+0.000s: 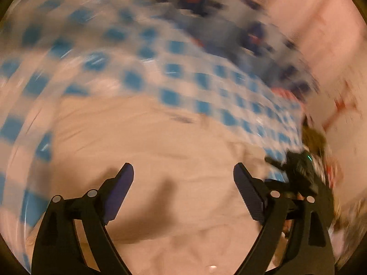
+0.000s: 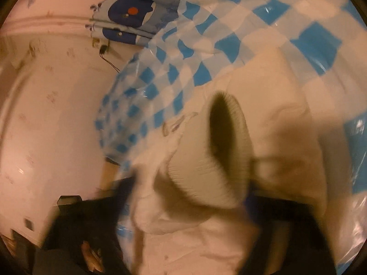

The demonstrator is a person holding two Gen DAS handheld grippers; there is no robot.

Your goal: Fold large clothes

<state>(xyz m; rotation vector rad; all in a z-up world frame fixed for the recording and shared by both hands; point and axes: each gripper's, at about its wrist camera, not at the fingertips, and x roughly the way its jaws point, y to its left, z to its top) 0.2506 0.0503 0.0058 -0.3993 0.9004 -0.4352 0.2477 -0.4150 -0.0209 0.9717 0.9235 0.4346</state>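
A cream sweatshirt [image 1: 160, 142] lies spread on a blue-and-white checked cloth [image 1: 103, 52]. My left gripper [image 1: 183, 176] is open above the garment, its two black fingers wide apart with nothing between them. In the right wrist view the garment's ribbed cuff [image 2: 220, 160] bulges up right in front of the camera and hides most of my right gripper [image 2: 195, 197]. The sleeve cloth drapes over the dark fingers, so the gripper appears shut on it. The right gripper body also shows in the left wrist view [image 1: 300, 174] at the garment's right edge.
A pink wall [image 2: 45, 114] runs beside the bed. A blue patterned pillow [image 2: 133, 13] lies at the far end of the checked cloth [image 2: 229, 41]. A cable and plug [image 2: 103, 50] hang on the wall.
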